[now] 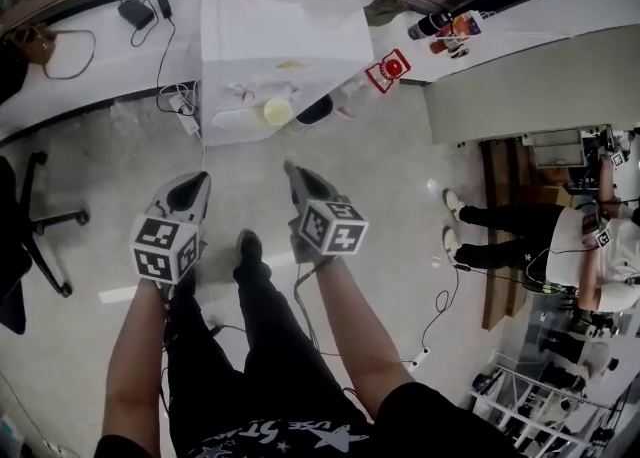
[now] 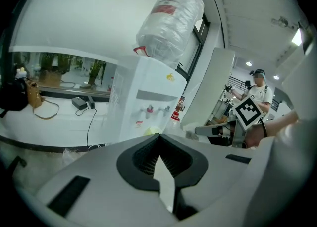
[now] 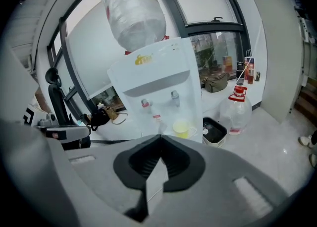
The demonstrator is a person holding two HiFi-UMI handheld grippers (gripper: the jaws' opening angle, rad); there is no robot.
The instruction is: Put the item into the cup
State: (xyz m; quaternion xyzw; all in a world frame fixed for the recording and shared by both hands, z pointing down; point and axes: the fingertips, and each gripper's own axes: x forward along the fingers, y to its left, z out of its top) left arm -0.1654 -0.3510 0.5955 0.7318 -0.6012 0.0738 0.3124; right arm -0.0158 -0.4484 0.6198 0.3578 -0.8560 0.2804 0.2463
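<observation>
A yellow cup [image 1: 277, 111] stands on the drip shelf of a white water dispenser [image 1: 270, 41] straight ahead; it also shows as the cup [image 3: 182, 128] under the taps in the right gripper view and peeks over the jaws as the cup [image 2: 152, 131] in the left gripper view. No loose item for the cup is to be seen. My left gripper [image 1: 200, 179] and right gripper [image 1: 290, 167] hang side by side in the air, short of the dispenser, both pointing at it. Both are shut with nothing between the jaws: left gripper [image 2: 159, 137], right gripper [image 3: 159, 138].
A black tray [image 3: 214, 130] and a clear jug with a red cap [image 3: 238, 112] sit on the floor right of the dispenser. Cables and a power strip [image 1: 185, 111] lie at its left. An office chair [image 1: 40, 231] stands far left; another person [image 1: 560, 236] is at the right.
</observation>
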